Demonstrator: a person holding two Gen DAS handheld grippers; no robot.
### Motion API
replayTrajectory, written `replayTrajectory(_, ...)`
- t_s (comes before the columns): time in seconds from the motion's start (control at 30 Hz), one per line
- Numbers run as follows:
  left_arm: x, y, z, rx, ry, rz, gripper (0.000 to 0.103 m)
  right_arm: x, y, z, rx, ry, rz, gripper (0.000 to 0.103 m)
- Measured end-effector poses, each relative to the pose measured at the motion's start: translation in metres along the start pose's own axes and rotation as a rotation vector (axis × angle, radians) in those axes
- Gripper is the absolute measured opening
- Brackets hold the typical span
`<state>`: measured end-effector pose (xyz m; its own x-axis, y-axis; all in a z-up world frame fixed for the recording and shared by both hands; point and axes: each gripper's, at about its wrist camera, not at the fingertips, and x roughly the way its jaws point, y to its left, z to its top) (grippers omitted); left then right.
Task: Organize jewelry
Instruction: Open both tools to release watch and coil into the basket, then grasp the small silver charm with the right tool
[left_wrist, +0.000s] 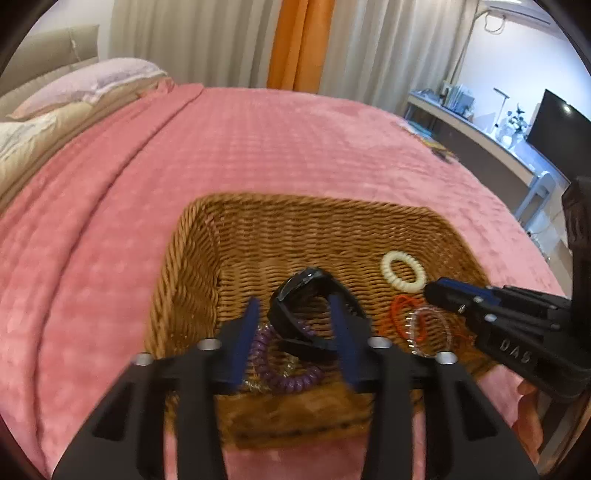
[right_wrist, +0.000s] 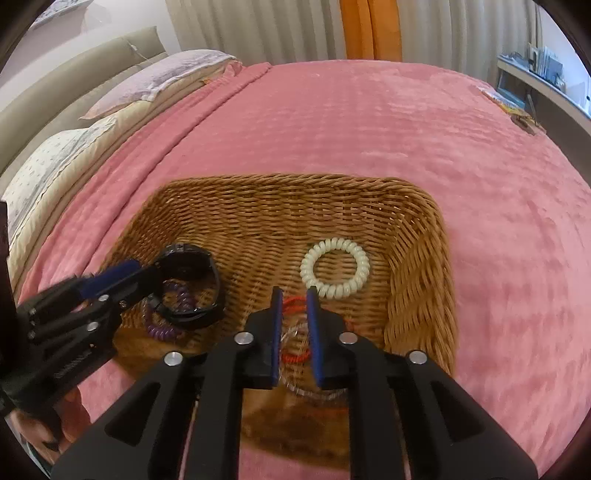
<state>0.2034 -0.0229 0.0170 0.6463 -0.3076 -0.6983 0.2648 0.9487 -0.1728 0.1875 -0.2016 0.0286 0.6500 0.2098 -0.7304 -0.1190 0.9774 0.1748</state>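
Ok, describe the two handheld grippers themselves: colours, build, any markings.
Both match. The left gripper and right gripper are black, angular plastic frames with triangular cut-outs, silver round bolt heads, and flat dark-blue pads lining each finger. The right gripper's side shows raised pale lettering in the left wrist view. No cables or sleeves are visible.

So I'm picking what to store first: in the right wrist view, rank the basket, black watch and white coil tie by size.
1. Wicker basket
2. Black watch
3. White coil tie, only slightly smaller than the watch; a close call.

wicker basket (right_wrist: 417, 236): on pink bed | black watch (right_wrist: 192, 280), purple coil (right_wrist: 162, 328) left | cream coil (right_wrist: 334, 267), red cord (right_wrist: 293, 304) right
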Motion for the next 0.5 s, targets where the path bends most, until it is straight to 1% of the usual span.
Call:
replayTrajectory(0.1,-0.023,-0.002,-0.005,0.010,-0.023,-0.019,0.048,-0.022,0.008,-0.010,-0.022,-0.023,0.020,0.017)
replayTrajectory(0.13,-0.031,-0.003,-0.007,0.011,-0.032,-0.026,0.050,-0.030,0.011,-0.014,-0.026,-0.032,0.027,0.018)
replayTrajectory(0.2,-0.055,-0.003,-0.015,0.010,-0.061,-0.040,0.055,-0.049,0.017,-0.022,-0.037,-0.057,0.039,0.025)
replayTrajectory(0.27,-0.077,-0.005,-0.023,0.013,-0.088,-0.053,0.059,-0.072,0.023,-0.034,-0.046,-0.095,0.040,0.039)
replayTrajectory(0.3,-0.086,-0.006,-0.027,0.014,-0.100,-0.055,0.061,-0.080,0.025,-0.039,-0.049,-0.109,0.041,0.042)
replayTrajectory(0.43,-0.127,-0.011,-0.047,0.007,-0.143,-0.068,0.062,-0.109,0.034,-0.061,-0.056,-0.145,0.043,0.042)
replayTrajectory(0.5,-0.139,-0.010,-0.055,0.000,-0.155,-0.076,0.062,-0.119,0.038,-0.072,-0.058,-0.155,0.038,0.042)
